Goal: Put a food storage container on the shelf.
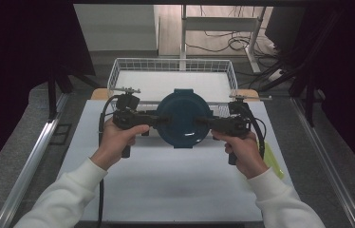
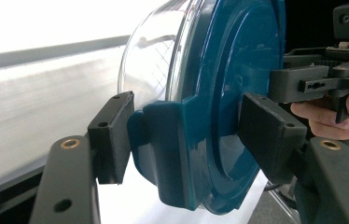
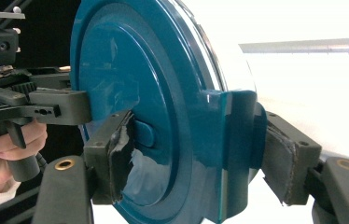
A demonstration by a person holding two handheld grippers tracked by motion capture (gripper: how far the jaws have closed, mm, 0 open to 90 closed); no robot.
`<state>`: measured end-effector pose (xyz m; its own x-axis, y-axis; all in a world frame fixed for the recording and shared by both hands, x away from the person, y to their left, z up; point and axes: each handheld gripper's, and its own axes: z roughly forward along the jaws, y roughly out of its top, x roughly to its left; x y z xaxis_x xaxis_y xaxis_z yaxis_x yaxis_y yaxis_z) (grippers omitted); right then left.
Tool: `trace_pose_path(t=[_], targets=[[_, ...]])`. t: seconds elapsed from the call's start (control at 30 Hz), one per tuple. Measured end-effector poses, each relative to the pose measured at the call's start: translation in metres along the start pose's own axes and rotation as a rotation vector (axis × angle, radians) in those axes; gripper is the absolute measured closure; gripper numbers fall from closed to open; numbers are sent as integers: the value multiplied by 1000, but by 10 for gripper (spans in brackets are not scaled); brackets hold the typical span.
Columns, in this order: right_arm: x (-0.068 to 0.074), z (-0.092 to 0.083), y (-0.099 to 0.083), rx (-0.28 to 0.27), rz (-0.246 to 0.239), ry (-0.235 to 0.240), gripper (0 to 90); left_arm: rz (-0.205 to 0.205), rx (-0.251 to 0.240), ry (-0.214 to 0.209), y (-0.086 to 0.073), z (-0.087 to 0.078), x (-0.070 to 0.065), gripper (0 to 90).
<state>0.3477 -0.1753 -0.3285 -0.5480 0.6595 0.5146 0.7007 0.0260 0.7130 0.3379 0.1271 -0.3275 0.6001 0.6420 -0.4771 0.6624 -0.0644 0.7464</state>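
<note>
Tabletop (image 1: 166, 180), white and broad, lies under everything; at its far edge stands a white wire basket (image 1: 118, 71), and a yellow-green strip (image 1: 271, 159) shows at the near right. The round glass container with its teal lid (image 1: 183, 118) sits between basket and person, lid upward, just short of the basket's near wall and gripped from both sides. The left gripper (image 1: 163, 118) is clamped on a lid latch on the container's left side, one pad on the lid top and the other under the latch, as the left gripper view shows (image 2: 182, 135). The right gripper (image 1: 203, 121) is clamped the same way on the opposite latch (image 3: 196, 149). Judging by this two-sided hold, the step in hand is carrying the container, likely toward the basket. The next move calls for both hands travelling together at an even height, keeping the lid level so neither pad slips off its latch, then clearing the basket's near wall before lowering.
</note>
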Motion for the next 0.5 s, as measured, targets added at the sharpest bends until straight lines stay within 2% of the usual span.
trace_pose_path(t=[0.5], targets=[[3, 13, 29, -15, -5, 26, 320, 10, -17, 20, 25, -9, 9, 374]])
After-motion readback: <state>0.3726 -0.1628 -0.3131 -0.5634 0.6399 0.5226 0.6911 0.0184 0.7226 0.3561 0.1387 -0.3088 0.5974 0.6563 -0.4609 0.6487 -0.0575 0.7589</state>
